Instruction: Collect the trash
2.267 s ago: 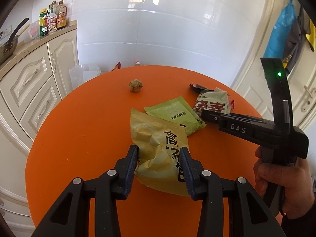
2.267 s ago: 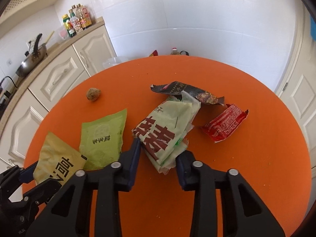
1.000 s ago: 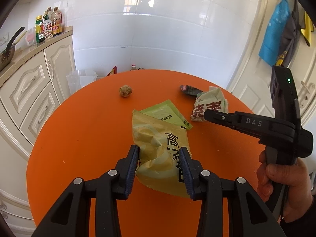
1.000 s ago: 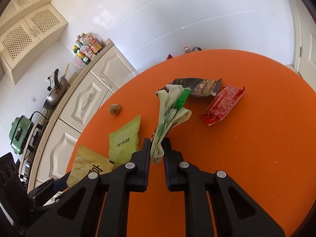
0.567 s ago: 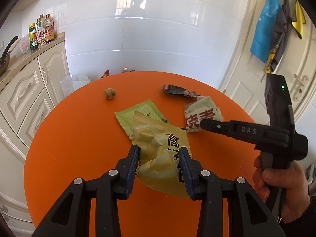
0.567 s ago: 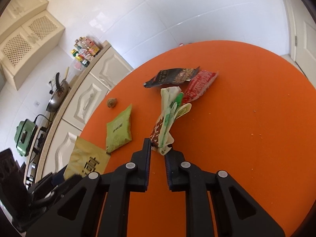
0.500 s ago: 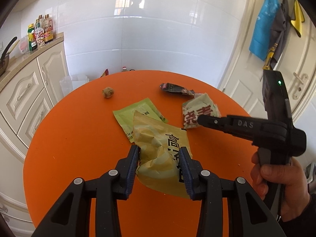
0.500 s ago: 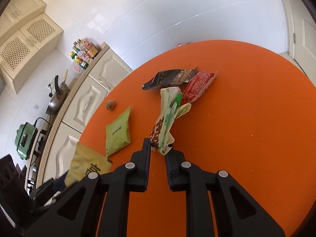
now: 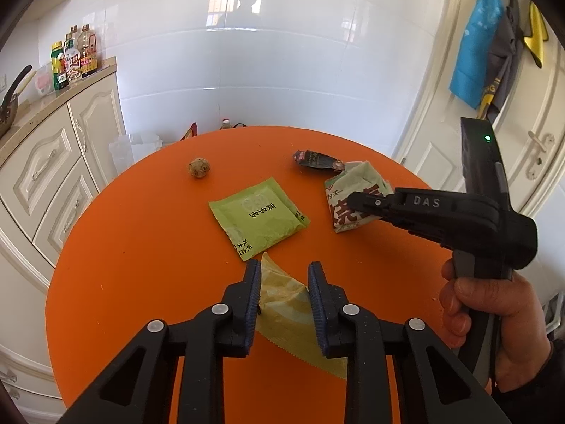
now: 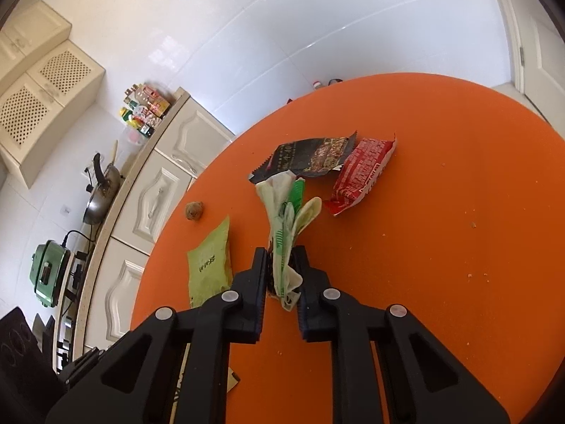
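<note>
On the round orange table point(image 9: 141, 247) my left gripper point(image 9: 284, 293) has its jaws closing on a crumpled yellow snack bag point(image 9: 286, 309), and the pads press its sides. My right gripper point(image 10: 280, 275), held by a hand point(image 9: 494, 307), is shut on a folded white, green and red wrapper point(image 10: 282, 219) that is lifted off the table; the same wrapper point(image 9: 363, 180) shows behind that gripper's tip point(image 9: 356, 199). A flat green packet point(image 9: 259, 217) point(image 10: 210, 265), a black wrapper point(image 9: 317, 159) point(image 10: 310, 157), a red wrapper point(image 10: 363, 173) and a brown ball point(image 9: 199, 168) point(image 10: 194, 210) lie on the table.
Cream cabinets point(image 9: 46, 176) with bottles and a pan on the counter stand left of the table. A clear plastic container point(image 9: 132, 148) sits behind the table's far edge. A white door point(image 9: 529, 141) with hanging clothes is at the right. Crumbs dot the table's right side.
The left jaws have narrowed and the yellow bag is squeezed thinner between them, uncovering the whole green packet. The right gripper has rolled a little with its wrapper still held.
</note>
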`<move>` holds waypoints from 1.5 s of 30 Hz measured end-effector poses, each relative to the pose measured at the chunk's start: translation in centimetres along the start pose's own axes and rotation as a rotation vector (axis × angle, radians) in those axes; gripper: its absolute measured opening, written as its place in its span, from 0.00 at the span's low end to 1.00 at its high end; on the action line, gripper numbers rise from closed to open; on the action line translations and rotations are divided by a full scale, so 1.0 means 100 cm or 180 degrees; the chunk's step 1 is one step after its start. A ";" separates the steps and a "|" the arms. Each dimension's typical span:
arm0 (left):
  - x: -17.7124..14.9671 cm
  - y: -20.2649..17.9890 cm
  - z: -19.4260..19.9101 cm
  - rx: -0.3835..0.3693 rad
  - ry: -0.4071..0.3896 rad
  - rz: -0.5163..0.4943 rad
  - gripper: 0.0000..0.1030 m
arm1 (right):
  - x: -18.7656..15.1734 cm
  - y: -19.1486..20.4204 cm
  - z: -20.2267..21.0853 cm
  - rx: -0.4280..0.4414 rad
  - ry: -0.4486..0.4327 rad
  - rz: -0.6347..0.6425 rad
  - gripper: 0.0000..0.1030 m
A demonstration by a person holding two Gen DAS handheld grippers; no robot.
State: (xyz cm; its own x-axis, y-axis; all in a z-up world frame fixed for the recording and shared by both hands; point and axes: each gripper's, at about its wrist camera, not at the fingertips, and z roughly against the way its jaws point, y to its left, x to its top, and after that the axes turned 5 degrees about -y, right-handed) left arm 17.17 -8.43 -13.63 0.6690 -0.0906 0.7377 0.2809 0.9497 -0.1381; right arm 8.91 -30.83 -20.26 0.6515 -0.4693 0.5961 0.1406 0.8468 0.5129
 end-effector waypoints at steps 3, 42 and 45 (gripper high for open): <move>-0.001 -0.004 -0.001 -0.0023 0.0030 -0.0003 0.17 | -0.003 0.007 0.009 0.0035 -0.0037 0.0080 0.13; -0.009 -0.140 -0.008 -0.0730 0.0121 -0.0727 0.40 | -0.028 -0.059 0.231 -0.0423 -0.0917 -0.0023 0.13; 0.001 -0.170 -0.006 -0.0939 0.0043 -0.0880 0.40 | -0.031 -0.076 0.274 -0.0610 -0.1113 -0.0078 0.13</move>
State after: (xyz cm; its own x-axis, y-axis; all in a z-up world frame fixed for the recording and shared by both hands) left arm 12.89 -24.77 -11.58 0.5490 -0.3362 0.7652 0.6356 0.7624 -0.1210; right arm -14.65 -42.70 -9.09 0.3578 -0.5189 0.7763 0.3111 0.8501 0.4248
